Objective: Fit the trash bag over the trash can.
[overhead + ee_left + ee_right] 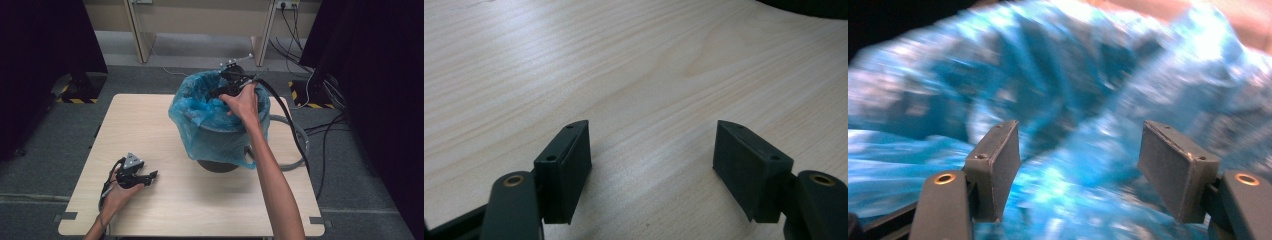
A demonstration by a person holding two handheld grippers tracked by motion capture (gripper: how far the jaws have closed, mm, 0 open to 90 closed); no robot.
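Bag [200, 107] of thin blue plastic lined a dark bin [220, 165] at the table's [150, 130] centre, likely light, soft and slippery, best pinched at the rim. Right gripper [225, 90] hovered spread at its two o'clock edge; left gripper [145, 177] rested spread at seven o'clock.

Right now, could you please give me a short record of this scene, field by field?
Surface: wooden table
Main item: dark bin lined with a blue plastic bag, standing on the table's far half
Right gripper: at the bag's rim, jaws open, bag plastic in front of them
Left gripper: low over bare table near the front left, jaws open, nothing between them
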